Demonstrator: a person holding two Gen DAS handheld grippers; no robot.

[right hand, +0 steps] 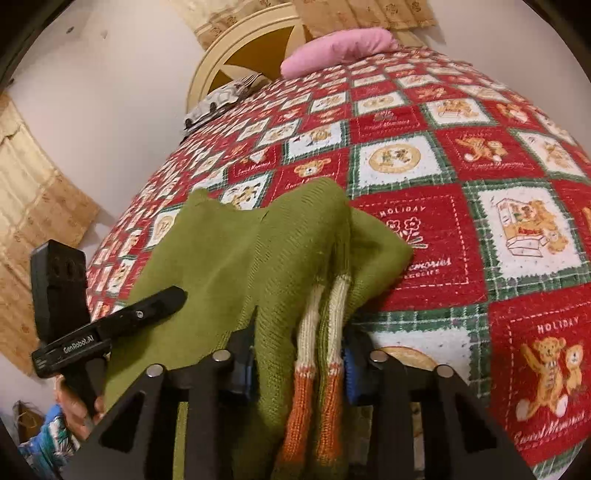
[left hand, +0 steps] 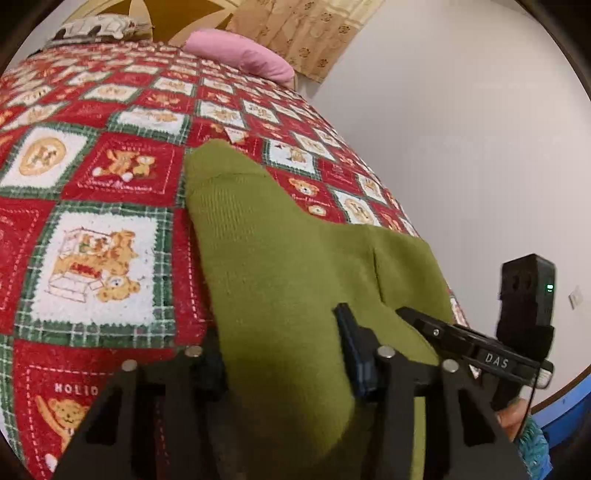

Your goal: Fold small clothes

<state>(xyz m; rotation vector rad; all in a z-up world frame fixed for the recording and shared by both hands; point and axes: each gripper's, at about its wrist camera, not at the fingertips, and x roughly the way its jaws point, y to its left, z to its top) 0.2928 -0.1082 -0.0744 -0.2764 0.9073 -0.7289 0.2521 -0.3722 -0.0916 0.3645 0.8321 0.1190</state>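
Note:
A small olive-green knitted garment (left hand: 280, 251) lies on the red, white and green teddy-bear quilt (left hand: 96, 229). My left gripper (left hand: 284, 354) is shut on its near edge, cloth bunched between the fingers. In the right wrist view the same green garment (right hand: 236, 258) shows cream and orange striped cuffs (right hand: 317, 354). My right gripper (right hand: 299, 362) is shut on the green cloth and these cuffs. The other gripper shows at the right of the left wrist view (left hand: 480, 347) and at the left of the right wrist view (right hand: 110, 325).
A pink pillow (left hand: 240, 51) lies at the far end of the bed, beside a patterned pillow (left hand: 96, 27) and a cream headboard (right hand: 236, 48). A white wall (left hand: 461, 129) runs along the bed's edge. Beige curtains (right hand: 33, 192) hang at the left.

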